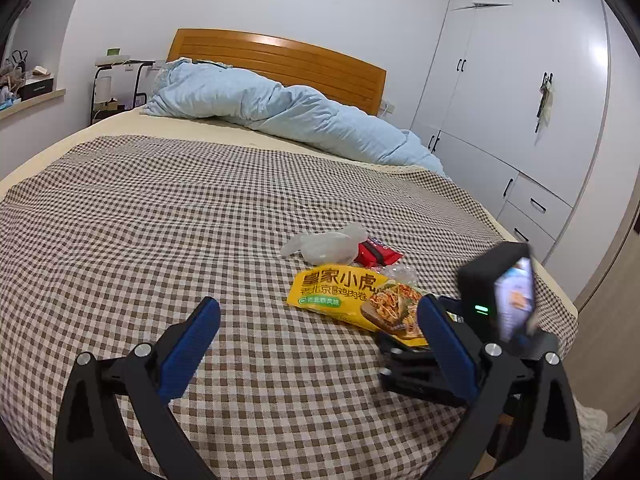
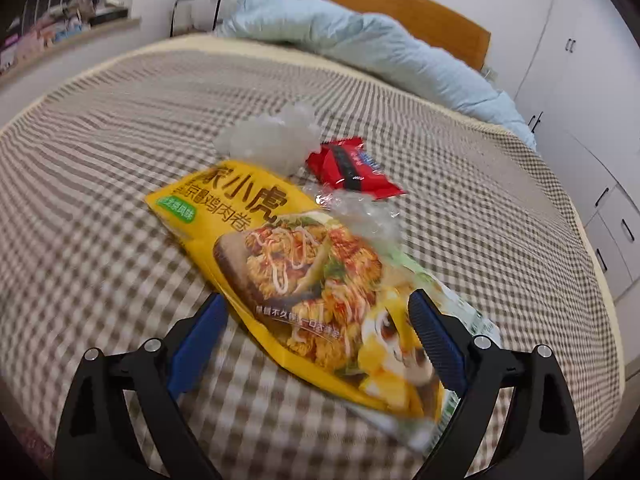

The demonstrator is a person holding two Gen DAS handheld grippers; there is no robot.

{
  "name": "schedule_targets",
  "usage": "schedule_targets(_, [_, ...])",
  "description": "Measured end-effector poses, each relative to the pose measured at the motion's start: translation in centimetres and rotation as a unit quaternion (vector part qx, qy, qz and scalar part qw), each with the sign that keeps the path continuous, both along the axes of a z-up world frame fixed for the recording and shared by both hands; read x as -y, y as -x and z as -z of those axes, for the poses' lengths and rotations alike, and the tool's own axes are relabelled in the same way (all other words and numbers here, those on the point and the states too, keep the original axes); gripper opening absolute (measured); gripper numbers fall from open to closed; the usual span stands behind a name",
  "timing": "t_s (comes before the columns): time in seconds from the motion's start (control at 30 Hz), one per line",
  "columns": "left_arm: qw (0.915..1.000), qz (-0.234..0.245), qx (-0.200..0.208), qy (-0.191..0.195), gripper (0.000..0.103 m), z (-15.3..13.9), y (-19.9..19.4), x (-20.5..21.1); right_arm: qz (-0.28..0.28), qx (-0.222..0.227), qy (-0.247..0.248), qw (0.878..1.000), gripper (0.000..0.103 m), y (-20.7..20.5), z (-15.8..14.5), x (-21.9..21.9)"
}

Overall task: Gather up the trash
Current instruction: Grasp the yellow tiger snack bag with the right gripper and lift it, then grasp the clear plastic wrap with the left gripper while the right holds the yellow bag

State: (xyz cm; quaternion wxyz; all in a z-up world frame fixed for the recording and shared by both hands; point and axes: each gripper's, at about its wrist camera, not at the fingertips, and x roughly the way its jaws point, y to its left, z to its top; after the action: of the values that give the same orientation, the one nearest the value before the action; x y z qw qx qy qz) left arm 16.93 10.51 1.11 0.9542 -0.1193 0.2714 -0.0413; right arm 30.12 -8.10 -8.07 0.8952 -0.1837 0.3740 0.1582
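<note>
A yellow snack bag (image 1: 340, 292) (image 2: 288, 264) lies flat on the checked bedspread (image 1: 160, 220). Its near end sits between the wide-spread fingers of my right gripper (image 2: 316, 300), which is open, and the pads do not press on it. Behind the bag are a red wrapper (image 1: 378, 254) (image 2: 352, 168), a cloudy plastic bag (image 1: 324, 246) (image 2: 272, 140) and a crumpled clear film (image 1: 396, 272) (image 2: 360, 212). My left gripper (image 1: 318, 306) hovers open and holds nothing, just short of the bag. In the left wrist view the right gripper's camera body (image 1: 496, 300) shows blurred beside the bag.
A bunched light blue duvet (image 1: 280, 112) lies along the wooden headboard (image 1: 280, 60). White wardrobe doors and drawers (image 1: 520, 100) stand close past the bed's right edge. A small black-framed side table (image 1: 116, 80) and a cluttered windowsill (image 1: 24, 88) are at the left.
</note>
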Motion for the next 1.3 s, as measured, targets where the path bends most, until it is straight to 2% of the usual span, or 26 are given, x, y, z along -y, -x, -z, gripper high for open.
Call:
schedule_targets(0.1, [1.0000, -0.002, 0.002, 0.006, 0.095, -0.2, -0.1, -0.2, 0.016, -0.025, -0.018, 0.999, 0.092, -1.6, 0.6, 0.1])
schedule_targets(0.2, [0.9999, -0.002, 0.003, 0.013, 0.096, -0.2, 0.0, -0.4, 0.045, -0.062, -0.074, 0.994, 0.093, -3.0, 0.8, 1.5])
schedule_targets(0.27, [0.9999, -0.003, 0.002, 0.015, 0.096, -0.1, 0.0, -0.6, 0.066, -0.069, -0.105, 0.990, 0.093, -3.3, 0.8, 2.7])
schedule_targets(0.3, [0.9999, -0.003, 0.002, 0.015, 0.095, 0.0, 0.1, -0.6, 0.071, -0.071, -0.121, 0.988, 0.092, -3.2, 0.7, 3.1])
schedule_targets(0.37, [0.9999, -0.001, 0.002, 0.015, 0.095, 0.0, 0.1, -0.5, 0.070, -0.071, -0.154, 0.983, 0.079, -3.0, 0.3, 4.2])
schedule_targets(0.5, [0.9999, 0.002, 0.001, 0.011, 0.095, 0.2, 0.2, -0.3, 0.074, -0.058, -0.194, 0.977, 0.057, -1.7, -1.0, 6.5])
schedule_targets(0.63, [1.0000, 0.006, 0.000, 0.007, 0.096, 0.2, 0.1, 0.1, 0.078, -0.034, -0.221, 0.972, 0.041, -0.4, -3.0, 8.7])
schedule_targets(0.8, [1.0000, 0.007, 0.000, 0.001, 0.096, 0.3, 0.2, 0.5, 0.076, 0.002, -0.255, 0.964, 0.028, 2.3, -5.3, 11.3])
schedule_targets(1.03, [0.9999, 0.012, -0.003, -0.008, 0.096, 0.5, 0.2, 1.4, 0.081, 0.054, -0.262, 0.960, 0.023, 6.2, -7.5, 14.5])
schedule_targets(1.1, [0.9998, 0.016, -0.004, -0.014, 0.096, 0.7, 0.1, 2.0, 0.086, 0.066, -0.266, 0.958, 0.022, 5.9, -7.7, 15.7])
schedule_targets(1.3, [0.9989, 0.035, -0.010, -0.031, 0.096, 1.4, 0.1, 3.6, 0.103, 0.100, -0.300, 0.943, 0.020, 7.0, -7.8, 19.5])
